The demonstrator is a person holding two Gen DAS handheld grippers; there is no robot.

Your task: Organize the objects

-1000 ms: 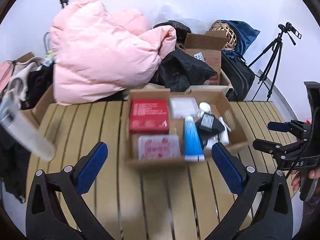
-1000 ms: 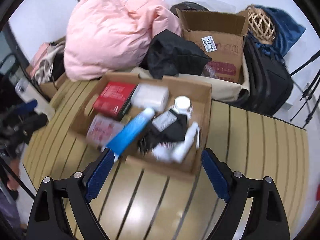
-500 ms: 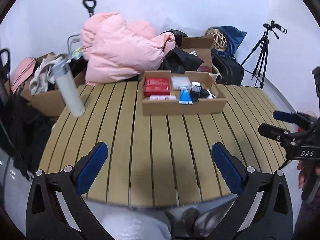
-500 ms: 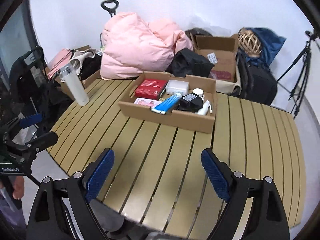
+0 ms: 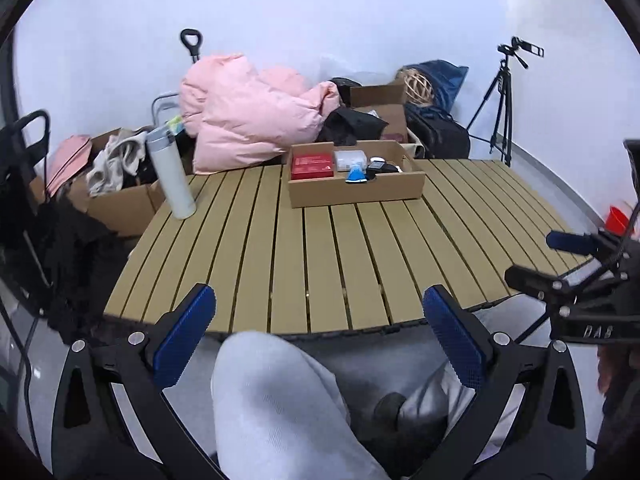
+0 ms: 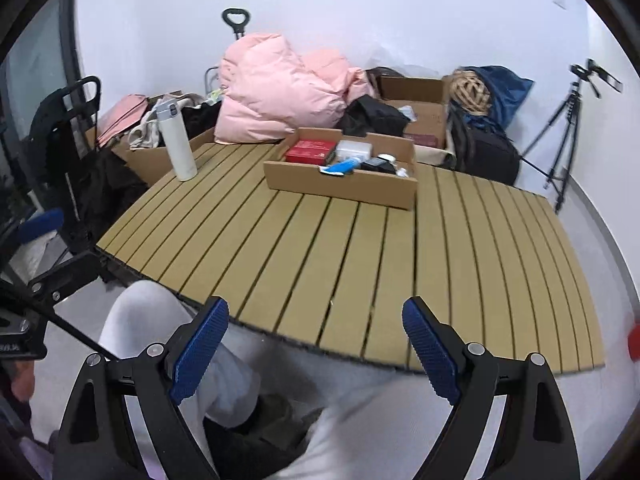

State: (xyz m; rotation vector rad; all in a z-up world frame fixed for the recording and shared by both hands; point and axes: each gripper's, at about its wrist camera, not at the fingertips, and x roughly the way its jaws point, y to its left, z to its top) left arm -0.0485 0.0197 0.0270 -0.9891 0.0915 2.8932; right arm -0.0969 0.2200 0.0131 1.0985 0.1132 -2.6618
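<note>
A shallow cardboard box (image 5: 356, 190) (image 6: 340, 184) sits at the far middle of the slatted table (image 5: 320, 256) (image 6: 360, 248). It holds a red box (image 5: 312, 165) (image 6: 310, 150), a white packet (image 5: 350, 158) (image 6: 354, 148), a blue tube (image 5: 356, 174) (image 6: 340, 167) and a black item (image 5: 380, 167) (image 6: 374, 165). My left gripper (image 5: 320, 336) is open and empty, held off the table's near edge. My right gripper (image 6: 316, 344) is open and empty, also off the near edge. The right gripper (image 5: 560, 260) also shows in the left wrist view.
A white flask (image 5: 172, 174) (image 6: 176, 142) stands upright at the table's far left. Behind the table lie a pink duvet (image 5: 248, 114), cardboard boxes of clothes (image 5: 116, 196), a black backpack (image 6: 484, 152) and a tripod (image 5: 502, 104). The person's legs (image 5: 280, 400) are below the grippers.
Both grippers have pulled far back from over the cardboard box to beyond the table's near edge. The box now appears small and far. Both stay open and empty.
</note>
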